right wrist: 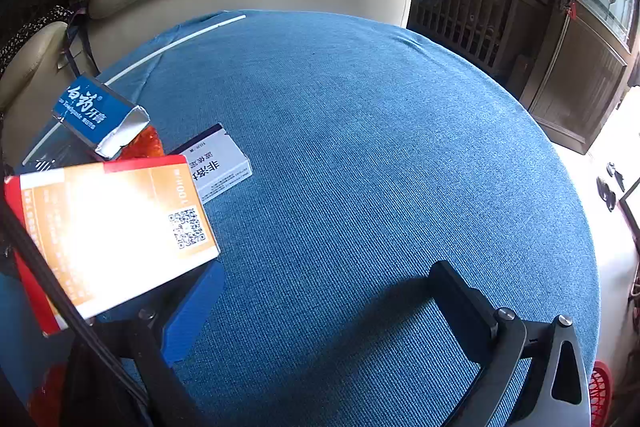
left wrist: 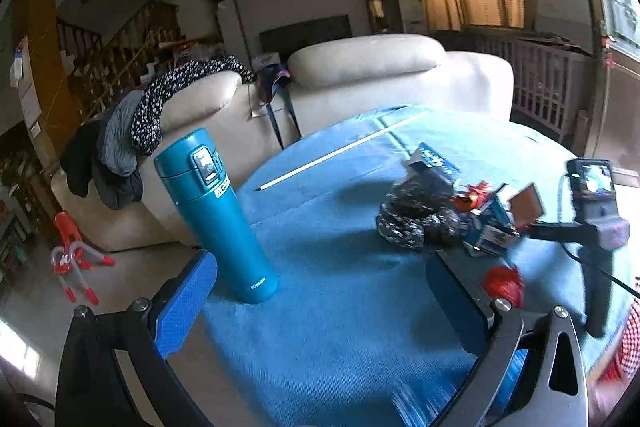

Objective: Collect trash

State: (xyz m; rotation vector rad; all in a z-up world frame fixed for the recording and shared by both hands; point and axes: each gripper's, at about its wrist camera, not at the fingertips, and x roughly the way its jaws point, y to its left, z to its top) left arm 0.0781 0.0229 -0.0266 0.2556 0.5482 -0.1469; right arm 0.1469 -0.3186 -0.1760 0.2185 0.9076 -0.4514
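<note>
Round table under a blue woven cloth (right wrist: 360,147): fills the centre and lower part of both views and carries every item listed; its bare middle leaves open working room. Cream leather sofa (left wrist: 360,75): upper centre of the left wrist view, behind the table, with dark garments draped over its arm at left. Teal cylindrical insulated flask (left wrist: 216,215): left of centre in the left wrist view, upright near the table edge and well apart from the litter, likely a kept item rather than trash. Trash cluster: right of centre in the left wrist view, piled together, made up of a crumpled black-and-white patterned wrapper (left wrist: 412,223), a torn blue toothpaste carton (right wrist: 96,115), a small white printed medicine box (right wrist: 218,167) and an orange-and-red flat card packet with a QR code (right wrist: 108,231), the last at the left edge of the right wrist view, tilted off the cloth, how it is supported unclear. Red mesh basket (right wrist: 600,391): lower right corner, beside the table, probably the receptacle. Thin white rod (left wrist: 340,149): lying on the far cloth. Left gripper (left wrist: 320,295): lower frame, fingers spread wide, empty, above bare cloth. Right gripper (right wrist: 324,307): lower frame, fingers spread wide, nothing between them.
</note>
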